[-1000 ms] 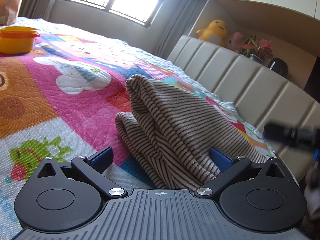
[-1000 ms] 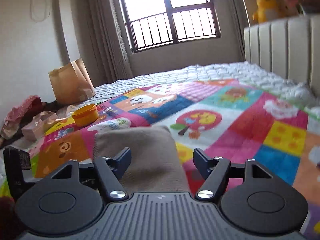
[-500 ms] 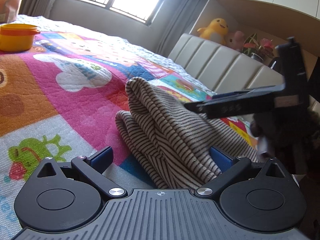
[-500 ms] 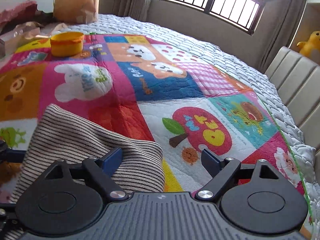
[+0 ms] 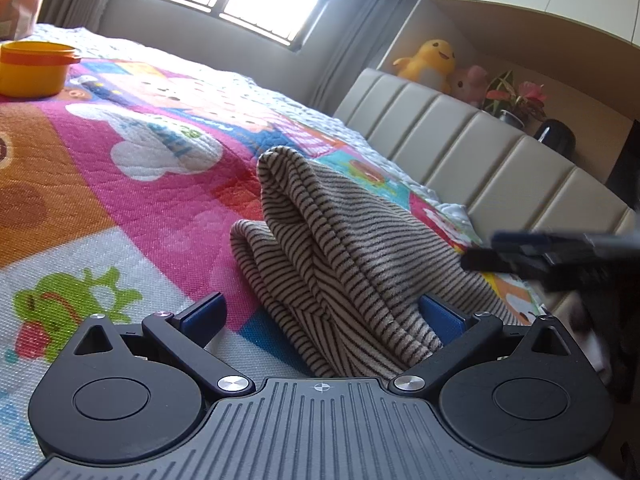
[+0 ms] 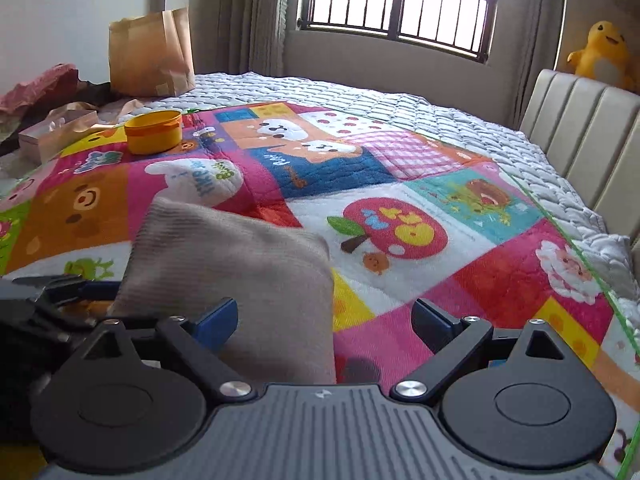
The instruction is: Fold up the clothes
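Only your right view shows the paper bag (image 6: 150,54). Your left gripper (image 5: 322,316) stands apart, striped garment (image 5: 340,256) bunched on the quilt (image 5: 120,184) between its fingers. Your right gripper (image 6: 324,326) is likewise apart, garment (image 6: 240,276) toward its left finger.

In the left wrist view, the black right claw (image 5: 560,256) has dropped from the upper right to mid-right, beside the brown-striped knit garment (image 5: 340,252).

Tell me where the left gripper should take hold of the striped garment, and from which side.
Take the striped garment at its raised folded ridge, coming straight ahead and slightly down. The left gripper is open with the cloth between its fingers, and that rounded, doubled ridge stands up off the quilt, probably giving a firm pinch.
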